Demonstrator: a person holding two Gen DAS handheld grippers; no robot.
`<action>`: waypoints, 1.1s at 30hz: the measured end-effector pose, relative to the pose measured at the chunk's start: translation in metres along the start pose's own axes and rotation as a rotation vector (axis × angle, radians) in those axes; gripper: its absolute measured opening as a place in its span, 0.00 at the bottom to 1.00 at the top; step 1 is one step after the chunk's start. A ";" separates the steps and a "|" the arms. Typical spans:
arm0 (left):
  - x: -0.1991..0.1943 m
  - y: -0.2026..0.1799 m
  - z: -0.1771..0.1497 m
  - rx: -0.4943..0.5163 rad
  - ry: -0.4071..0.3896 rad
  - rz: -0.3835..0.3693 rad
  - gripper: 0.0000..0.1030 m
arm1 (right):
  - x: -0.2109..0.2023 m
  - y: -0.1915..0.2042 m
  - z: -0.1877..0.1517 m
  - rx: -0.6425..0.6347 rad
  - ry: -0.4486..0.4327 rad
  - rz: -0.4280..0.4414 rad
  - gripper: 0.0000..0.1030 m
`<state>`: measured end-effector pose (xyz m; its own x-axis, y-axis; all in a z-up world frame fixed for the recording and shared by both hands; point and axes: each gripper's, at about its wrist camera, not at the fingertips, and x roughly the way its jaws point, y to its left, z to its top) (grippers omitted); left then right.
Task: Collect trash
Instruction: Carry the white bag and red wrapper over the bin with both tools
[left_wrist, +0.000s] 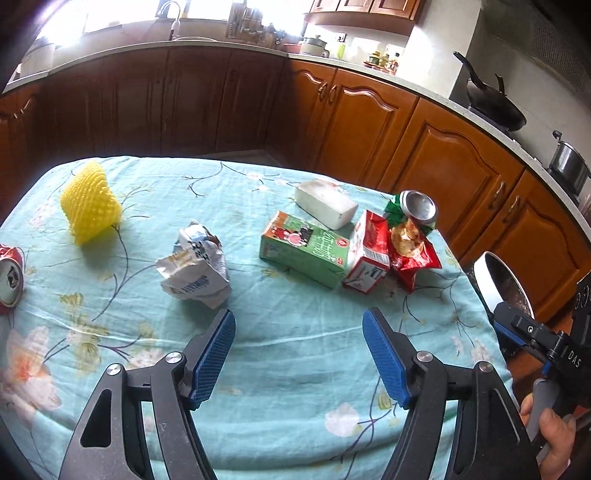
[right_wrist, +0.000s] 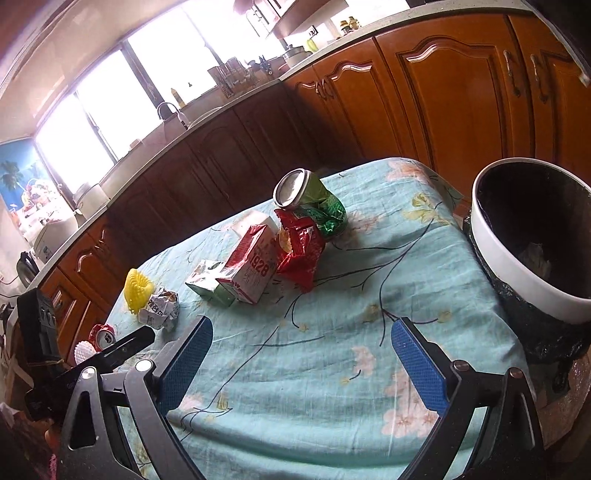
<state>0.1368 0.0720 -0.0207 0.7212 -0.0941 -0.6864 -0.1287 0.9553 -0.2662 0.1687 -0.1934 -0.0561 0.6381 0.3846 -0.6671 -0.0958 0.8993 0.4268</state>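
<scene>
Turquoise floral cloth (left_wrist: 295, 350) covered the worktop on which the trash lay scattered. The left gripper (left_wrist: 299, 354) hung over the near part of the cloth with its blue-padded jaws spread apart and nothing between them; the right gripper (right_wrist: 301, 363) did likewise, released and empty. Just beyond the left gripper's left finger sat a crumpled white wrapper (left_wrist: 194, 266), and farther back on the left stood a yellow foam net (left_wrist: 90, 201). A crushed red can (left_wrist: 9, 278) lay at the far left edge of the cloth. Toward the right rear, several pieces were crowded together: a green carton (left_wrist: 304, 249) lying on its side, a red carton (left_wrist: 367, 253) touching its right end, a red snack bag (left_wrist: 412, 245) pressed against the red carton, and a crushed green can (left_wrist: 415, 208) leaning at the back of that bag. A white block (left_wrist: 327, 201) lay just behind the green carton. A white-rimmed bin (right_wrist: 532, 236) with a dark liner stood off the right edge of the worktop; some pale scrap showed inside it. Brown wooden cabinets (left_wrist: 424, 147) ran behind the worktop, with a wok (left_wrist: 495, 105) and a steel pot (left_wrist: 570, 162) on the counter above them. A hand (left_wrist: 554, 432) held the right gripper's handle at the lower right of the left wrist view.
</scene>
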 end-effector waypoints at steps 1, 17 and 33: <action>-0.001 0.004 0.003 -0.006 -0.007 0.010 0.74 | 0.003 0.000 0.003 -0.001 0.002 0.007 0.96; 0.054 0.047 0.036 -0.016 0.036 0.147 0.76 | 0.081 0.008 0.043 -0.048 0.068 -0.024 0.93; 0.041 0.030 0.026 0.028 0.058 -0.022 0.26 | 0.051 0.005 0.029 -0.064 0.036 -0.029 0.09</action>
<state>0.1797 0.1041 -0.0394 0.6830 -0.1301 -0.7187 -0.0940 0.9602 -0.2631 0.2224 -0.1752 -0.0704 0.6136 0.3644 -0.7005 -0.1270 0.9212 0.3679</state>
